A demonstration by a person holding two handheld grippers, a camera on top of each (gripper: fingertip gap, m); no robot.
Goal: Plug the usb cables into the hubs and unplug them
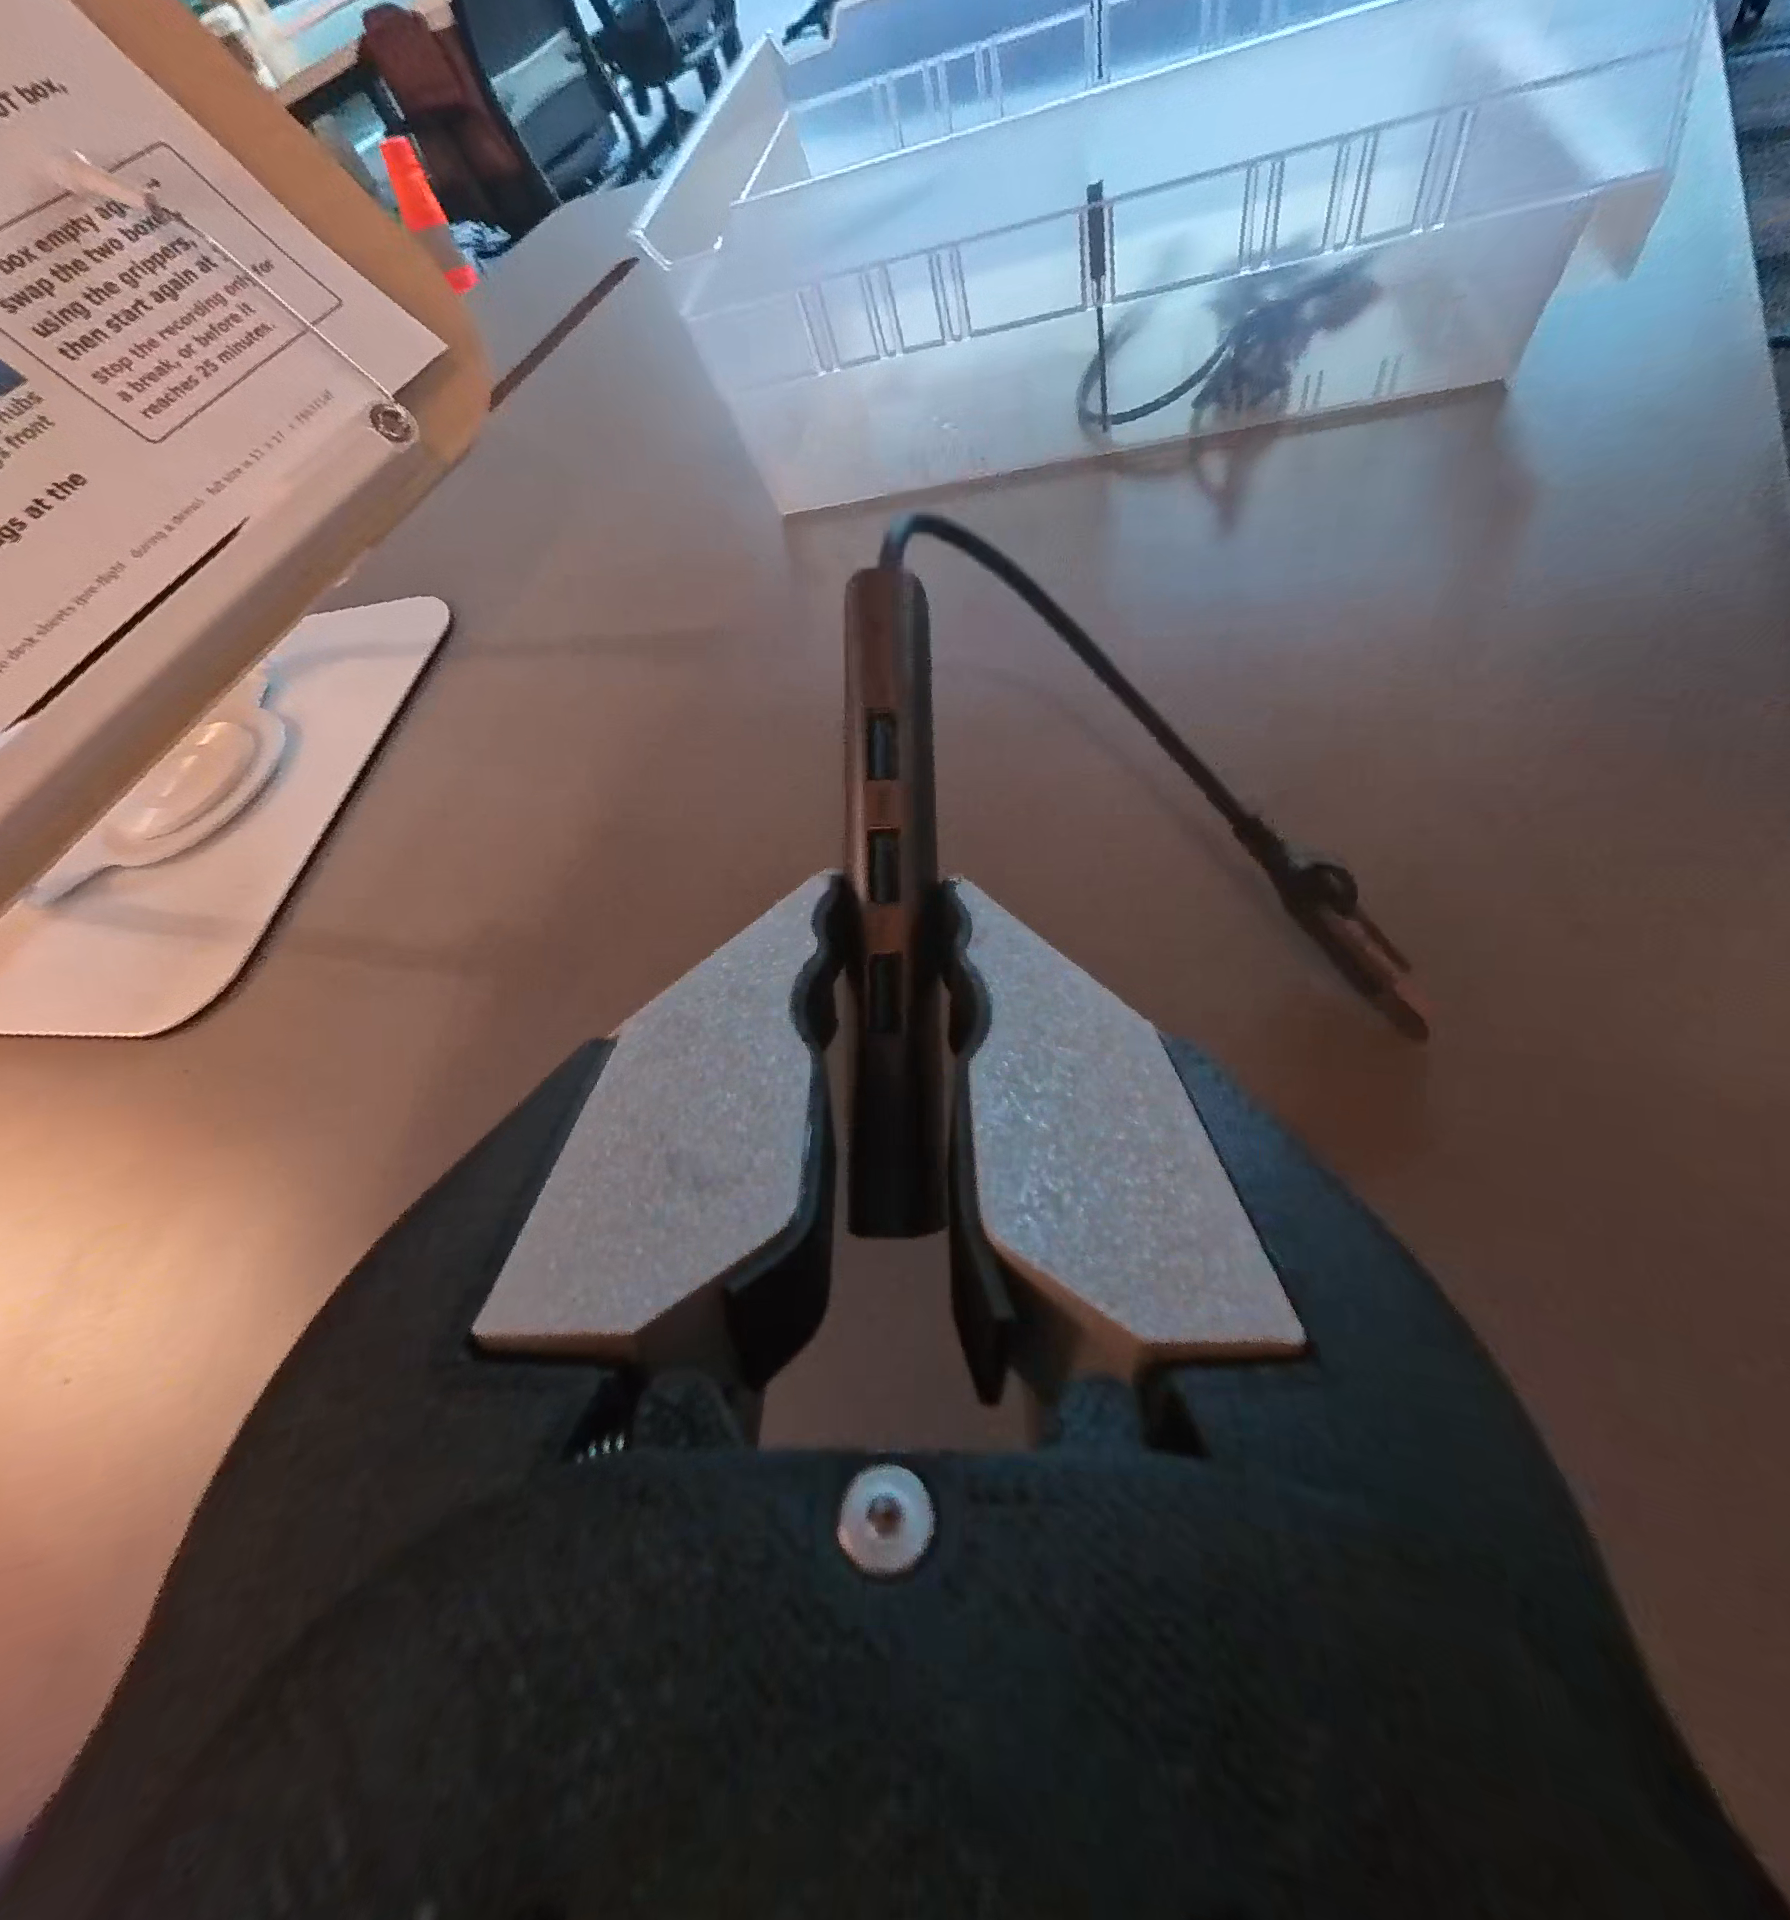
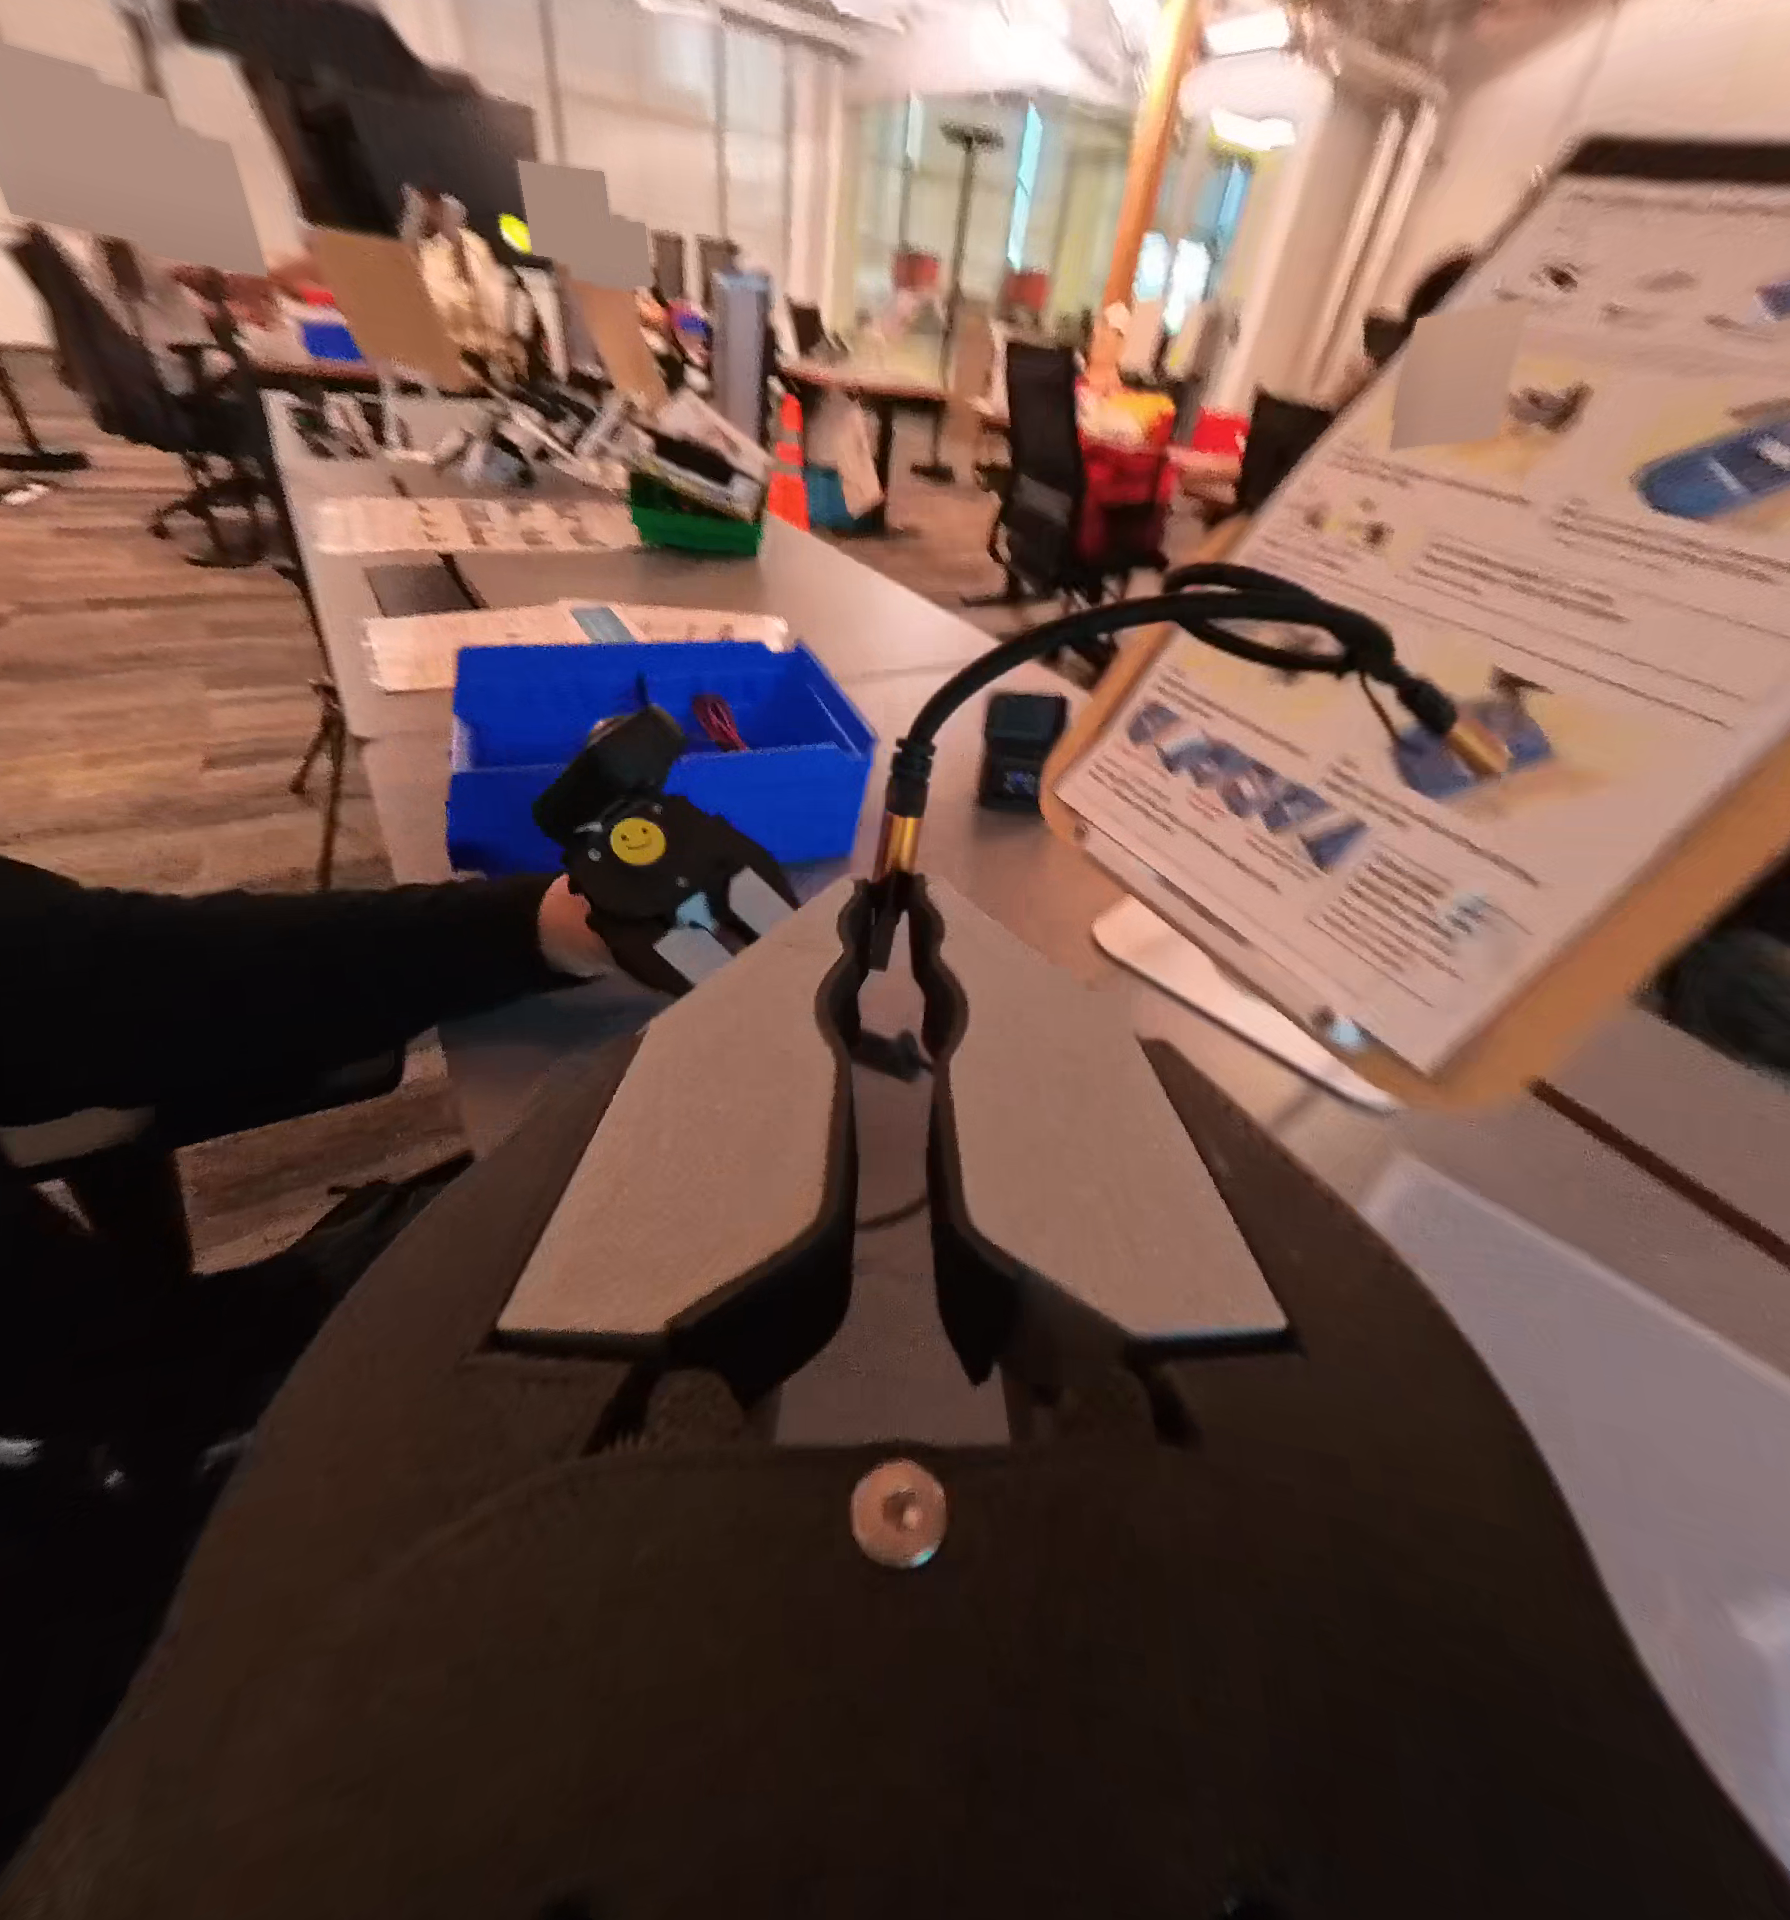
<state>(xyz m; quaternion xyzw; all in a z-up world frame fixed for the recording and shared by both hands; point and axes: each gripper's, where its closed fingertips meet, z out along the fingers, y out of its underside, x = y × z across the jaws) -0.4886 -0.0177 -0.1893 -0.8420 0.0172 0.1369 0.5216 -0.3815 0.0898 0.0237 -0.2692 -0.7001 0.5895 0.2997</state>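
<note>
USB hub (image 1: pixel 886 821) clamped edge-up in left gripper (image 1: pixel 889 935), long axis toward 12 o'clock, ports facing up, its lead trailing to 3 o'clock; gold-collared cable plug (image 2: pixel 896 847) pinched at right gripper (image 2: pixel 889 904) tips, pointing 12 o'clock, cable looping to 2 o'clock

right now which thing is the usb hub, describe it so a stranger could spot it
Start at the clear plastic box far across the brown table. Nearer, the left gripper clamps a slim dark bar, the usb hub. Unlike the loose cables, it shows three ports.
</note>
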